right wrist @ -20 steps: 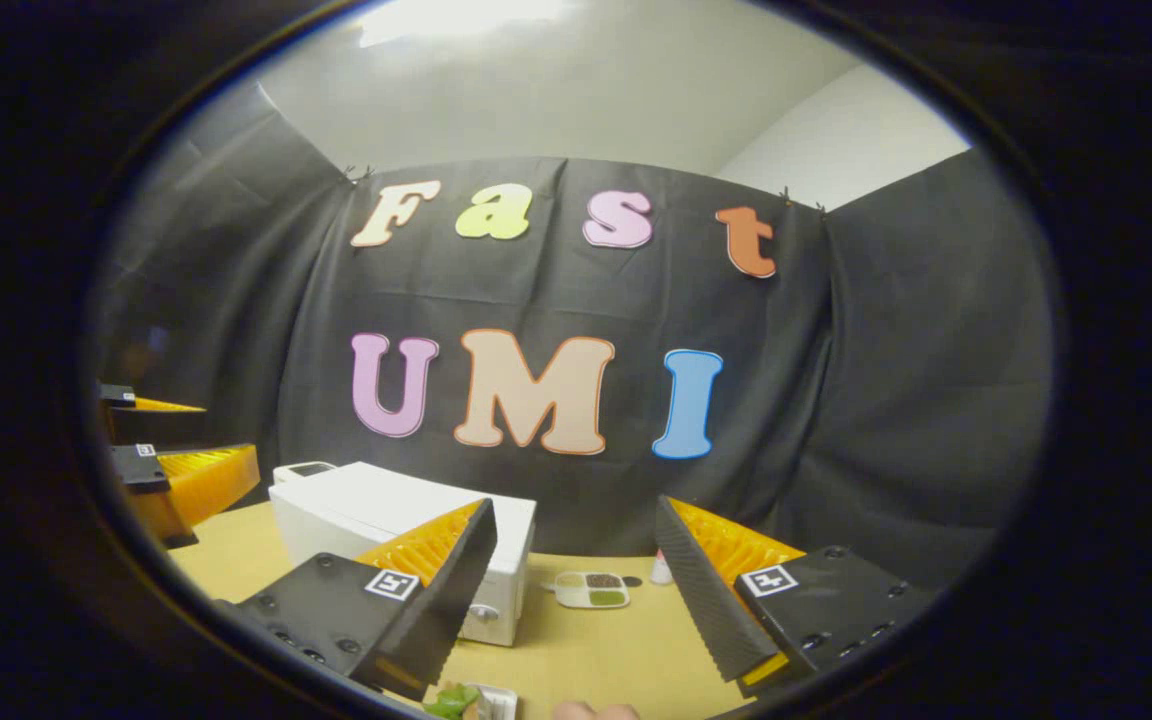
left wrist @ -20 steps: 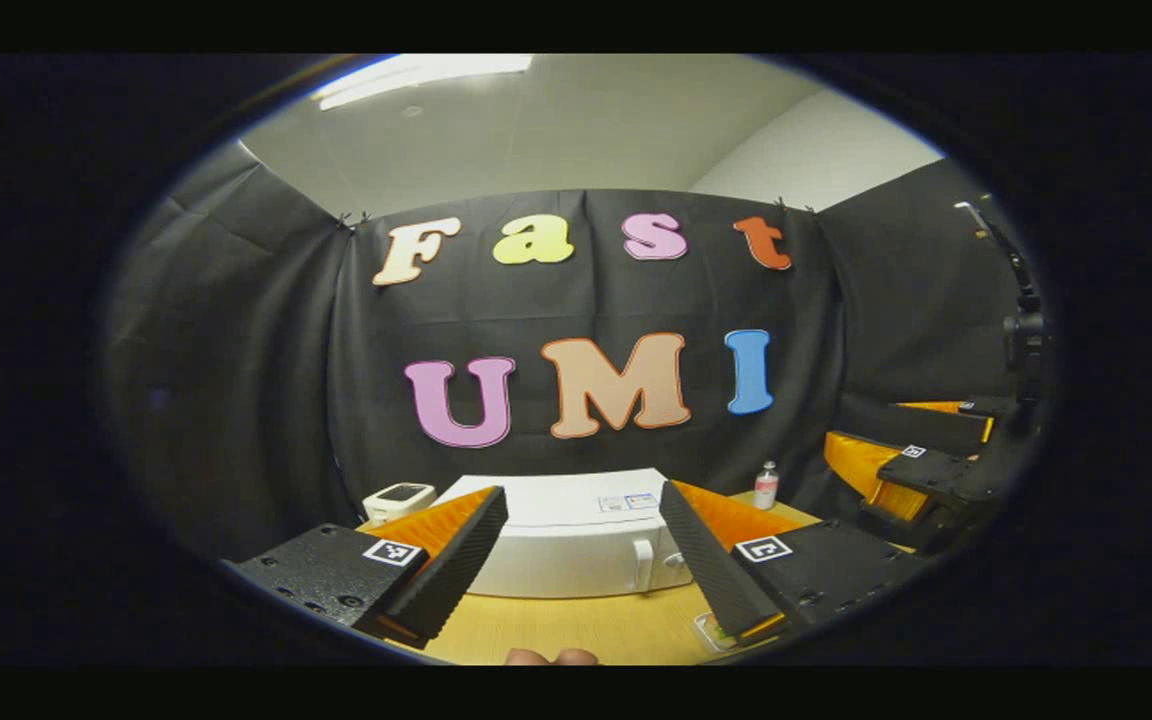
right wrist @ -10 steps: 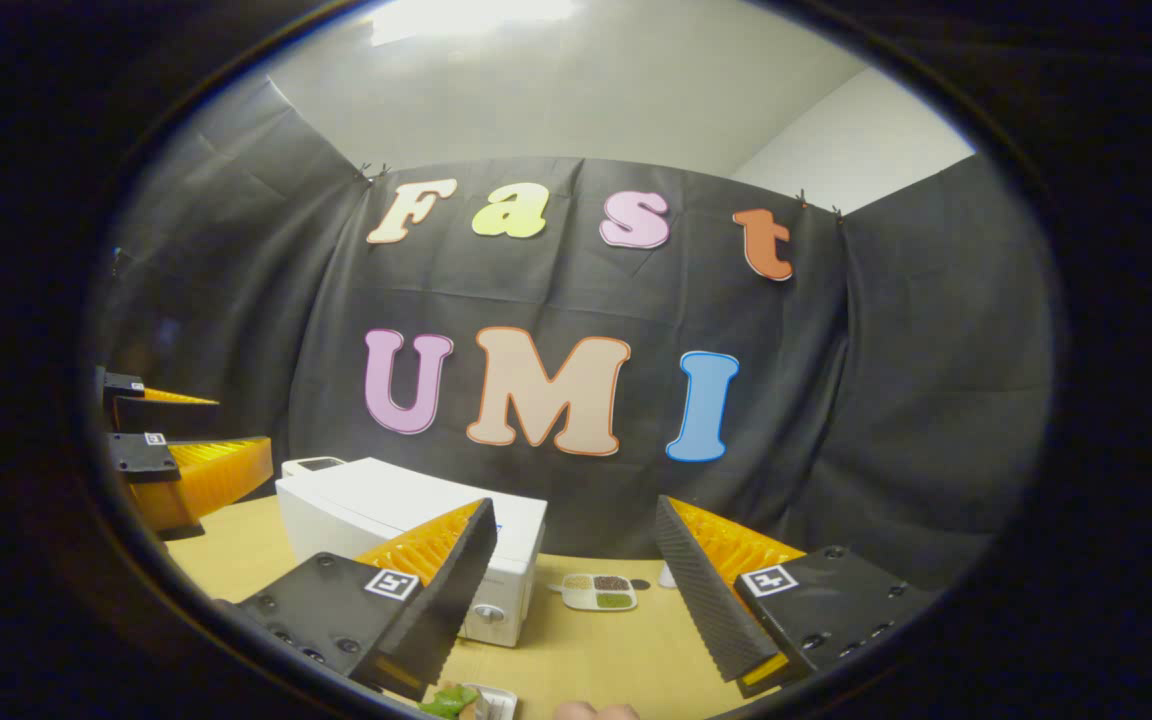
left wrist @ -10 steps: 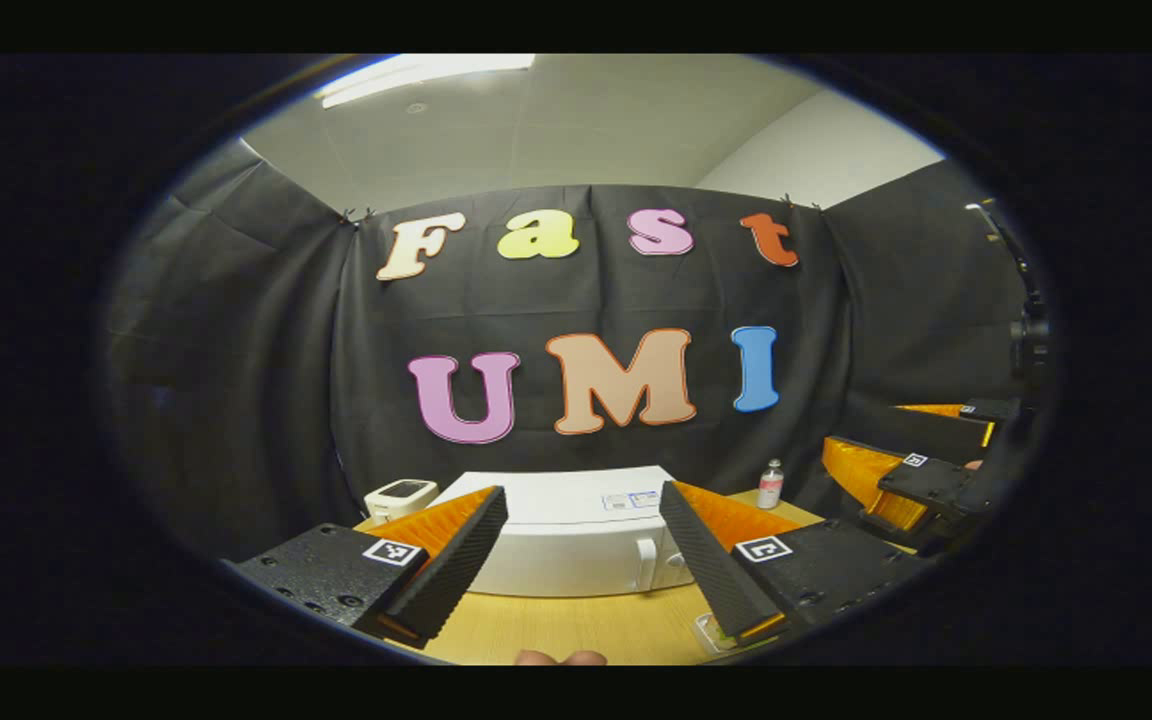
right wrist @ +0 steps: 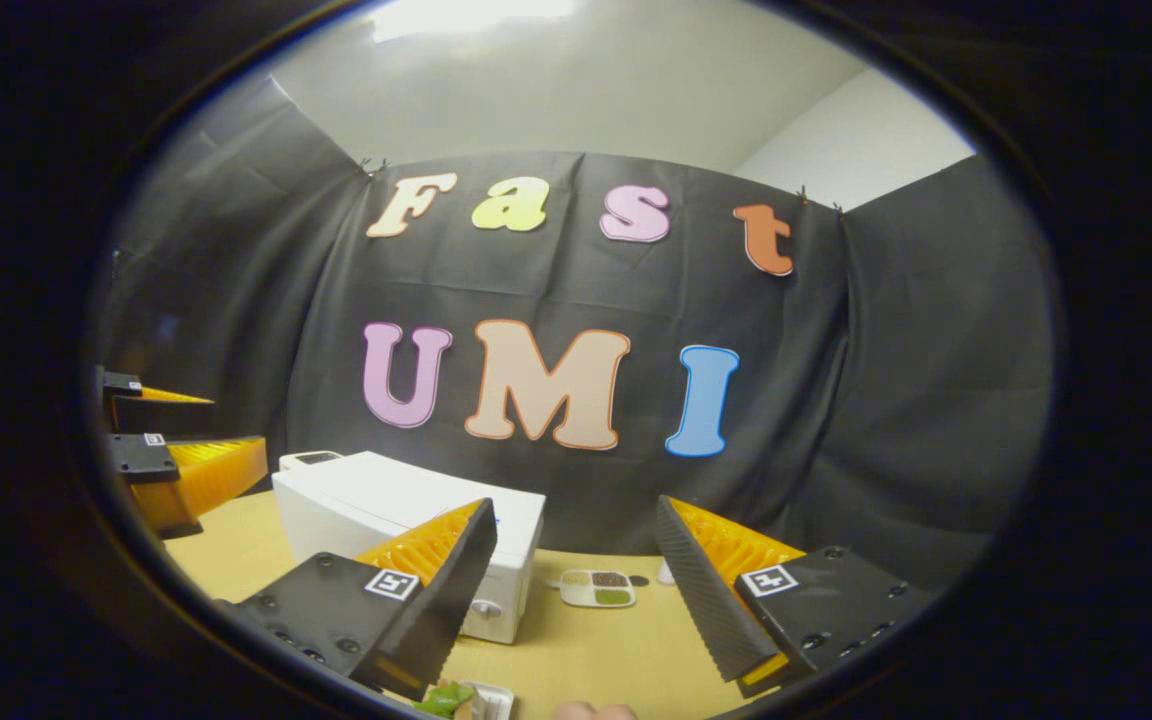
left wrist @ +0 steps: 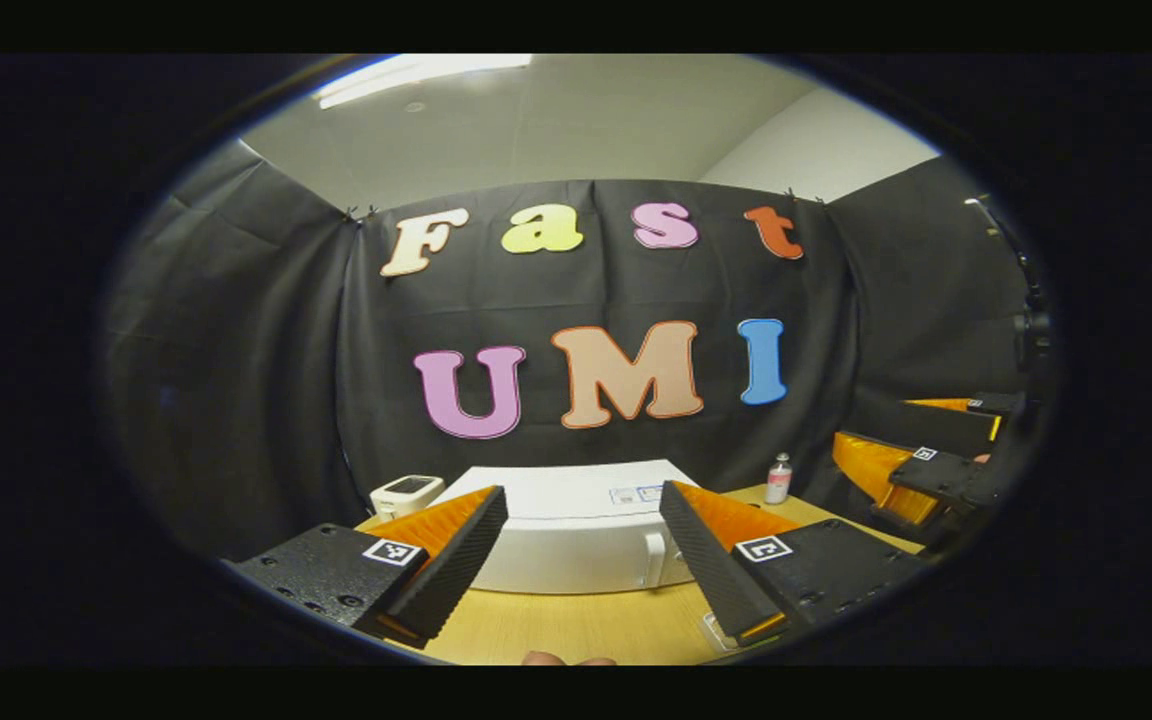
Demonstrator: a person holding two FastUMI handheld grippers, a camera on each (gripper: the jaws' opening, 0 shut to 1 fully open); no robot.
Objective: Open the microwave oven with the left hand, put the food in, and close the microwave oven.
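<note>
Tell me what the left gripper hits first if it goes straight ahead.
Likely the microwave: its closed white front sits between the open fingers of the left gripper, handle nearer the right finger. Bare table lies between them; depth is unclear.

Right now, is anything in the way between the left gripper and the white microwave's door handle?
Nothing visible is. In the left gripper view, the open left gripper looks straight at the white box-shaped microwave oven. Only bare wooden table lies between its fingers and the white door handle. The door is shut.
</note>
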